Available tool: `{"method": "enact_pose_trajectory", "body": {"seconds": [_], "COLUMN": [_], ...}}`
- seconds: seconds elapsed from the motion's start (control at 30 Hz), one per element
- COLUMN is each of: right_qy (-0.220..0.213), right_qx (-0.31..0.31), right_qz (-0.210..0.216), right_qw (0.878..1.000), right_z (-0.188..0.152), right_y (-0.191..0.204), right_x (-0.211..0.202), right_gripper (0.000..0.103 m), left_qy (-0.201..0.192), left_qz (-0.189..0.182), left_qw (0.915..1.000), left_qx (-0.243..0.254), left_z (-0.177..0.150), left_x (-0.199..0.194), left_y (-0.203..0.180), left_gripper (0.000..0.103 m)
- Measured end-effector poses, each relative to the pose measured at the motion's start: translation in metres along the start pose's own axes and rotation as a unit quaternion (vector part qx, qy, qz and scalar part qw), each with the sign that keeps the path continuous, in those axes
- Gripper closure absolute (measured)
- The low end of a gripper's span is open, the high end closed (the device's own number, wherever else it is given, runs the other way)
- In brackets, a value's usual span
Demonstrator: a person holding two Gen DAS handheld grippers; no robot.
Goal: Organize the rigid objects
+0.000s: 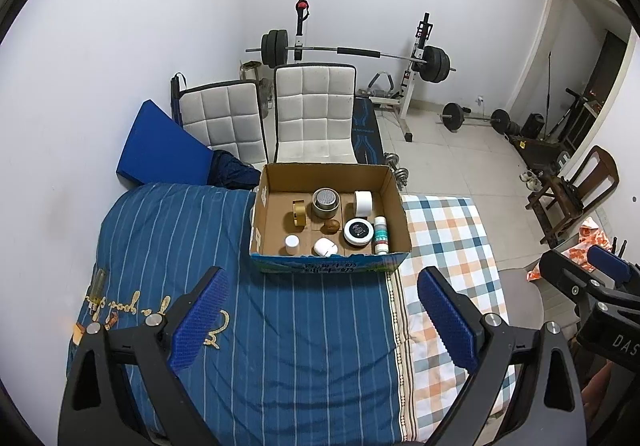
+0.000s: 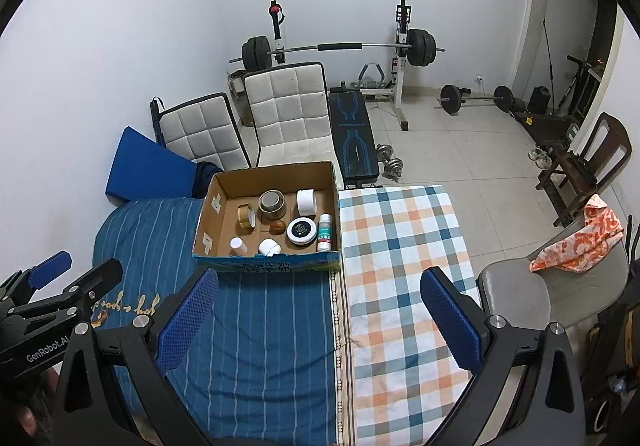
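Cardboard box [image 1: 394,202] on the bed [image 1: 280,326], tape roll [image 1: 297,213] left of tin [image 1: 326,202] inside, chairs [image 1: 314,114] behind.

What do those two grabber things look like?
Both look alike. The left gripper and right gripper have black angular frames with silver bolts. Their fingers carry bumpy blue pads. White lettering, "GenRobot.AI", runs along the side of the left one. No cables show.

Matt cardboard box [image 1: 394,202] on striped cloth bedspread [image 1: 280,326]; glossy metal tin [image 1: 326,202] inside.
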State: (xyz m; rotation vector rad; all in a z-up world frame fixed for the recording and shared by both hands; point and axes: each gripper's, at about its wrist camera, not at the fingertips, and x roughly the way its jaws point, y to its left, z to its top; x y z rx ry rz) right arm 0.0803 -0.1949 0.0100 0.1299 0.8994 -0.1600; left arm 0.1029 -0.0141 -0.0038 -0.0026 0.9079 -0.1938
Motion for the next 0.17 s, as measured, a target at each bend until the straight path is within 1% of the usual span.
{"method": "enact_pose_trajectory", "body": {"seconds": [0.17], "right_qy": [-0.002], "right_qx": [0.005], "right_qz": [-0.005], "right_qw": [1.0], "right_z": [-0.0006], "right_y": [-0.0005], "right_x": [-0.0025], "right_gripper": [0.0], "left_qy": [-0.001], "left_qz": [-0.008], "left_qw": [1.0], "left_qx": [0.001], "left_z": [0.0026], "left_x": [-0.0039], "left_y": [0.0016], "left_gripper": [0.006]}}
